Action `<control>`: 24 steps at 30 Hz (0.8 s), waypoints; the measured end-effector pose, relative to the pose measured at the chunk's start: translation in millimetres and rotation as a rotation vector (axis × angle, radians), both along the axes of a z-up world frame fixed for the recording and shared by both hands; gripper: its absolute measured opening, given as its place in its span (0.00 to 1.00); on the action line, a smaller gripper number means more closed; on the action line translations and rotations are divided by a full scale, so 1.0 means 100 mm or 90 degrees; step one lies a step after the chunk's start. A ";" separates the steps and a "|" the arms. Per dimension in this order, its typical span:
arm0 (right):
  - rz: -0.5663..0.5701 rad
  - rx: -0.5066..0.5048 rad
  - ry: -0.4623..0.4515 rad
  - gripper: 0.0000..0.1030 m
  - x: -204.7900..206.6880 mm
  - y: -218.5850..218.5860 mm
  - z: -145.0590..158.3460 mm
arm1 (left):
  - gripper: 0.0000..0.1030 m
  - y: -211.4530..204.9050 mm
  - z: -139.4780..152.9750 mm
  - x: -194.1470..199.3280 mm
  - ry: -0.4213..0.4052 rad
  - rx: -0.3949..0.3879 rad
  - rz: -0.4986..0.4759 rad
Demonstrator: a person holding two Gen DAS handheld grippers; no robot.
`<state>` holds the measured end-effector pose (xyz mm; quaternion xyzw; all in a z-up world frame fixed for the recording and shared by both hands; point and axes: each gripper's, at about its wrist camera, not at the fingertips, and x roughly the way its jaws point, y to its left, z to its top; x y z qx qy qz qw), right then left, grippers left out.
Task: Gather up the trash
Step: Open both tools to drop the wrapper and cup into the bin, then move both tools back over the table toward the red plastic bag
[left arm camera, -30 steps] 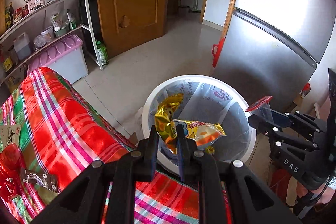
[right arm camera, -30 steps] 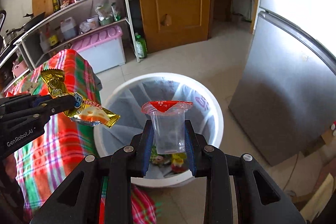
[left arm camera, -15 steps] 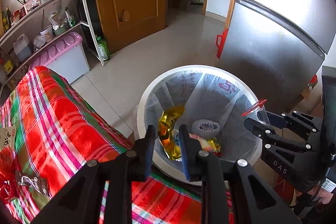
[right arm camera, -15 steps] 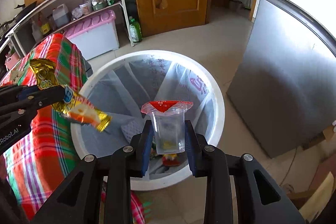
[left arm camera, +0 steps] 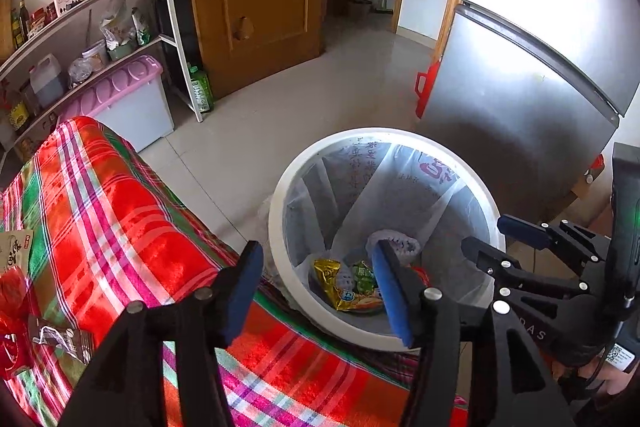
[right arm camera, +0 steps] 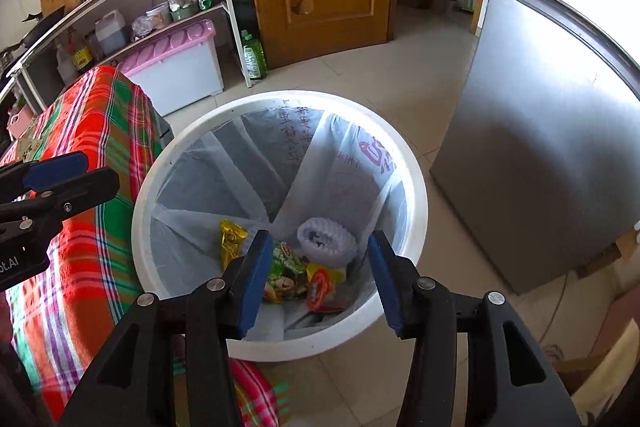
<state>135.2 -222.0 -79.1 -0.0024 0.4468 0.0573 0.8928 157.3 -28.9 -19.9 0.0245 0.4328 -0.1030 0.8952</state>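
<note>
Trash lies in the white bin beside the plaid-covered table: gold wrapper at left, red-lidded cup at right, both freshly dropped as left gripper and right gripper sprang open, jaws empty; two pieces binned, two grippers free to fetch more

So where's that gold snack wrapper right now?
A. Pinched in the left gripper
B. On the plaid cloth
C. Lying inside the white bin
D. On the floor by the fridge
C: the gold wrapper lies at the bottom of the bin among other trash, and the left gripper is open and empty.
</note>
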 end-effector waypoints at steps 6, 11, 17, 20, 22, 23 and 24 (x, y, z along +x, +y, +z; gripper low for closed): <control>0.005 0.005 -0.019 0.49 -0.08 0.05 0.12 | 0.59 0.12 0.09 -0.10 -0.014 -0.007 0.015; 0.018 0.016 -0.037 0.49 -0.15 0.15 0.25 | 0.60 0.25 0.18 -0.23 -0.038 -0.009 0.030; 0.037 0.024 -0.060 0.49 -0.25 0.33 0.39 | 0.60 0.46 0.29 -0.42 -0.071 0.004 0.058; 0.049 0.027 -0.076 0.49 -0.31 0.44 0.46 | 0.61 0.58 0.33 -0.52 -0.078 -0.002 0.074; 0.058 0.031 -0.084 0.49 -0.34 0.51 0.52 | 0.61 0.66 0.36 -0.57 -0.084 -0.003 0.082; 0.061 0.032 -0.087 0.49 -0.35 0.54 0.54 | 0.61 0.71 0.37 -0.60 -0.086 -0.004 0.089; 0.063 0.033 -0.090 0.49 -0.36 0.57 0.56 | 0.62 0.75 0.38 -0.62 -0.089 -0.002 0.096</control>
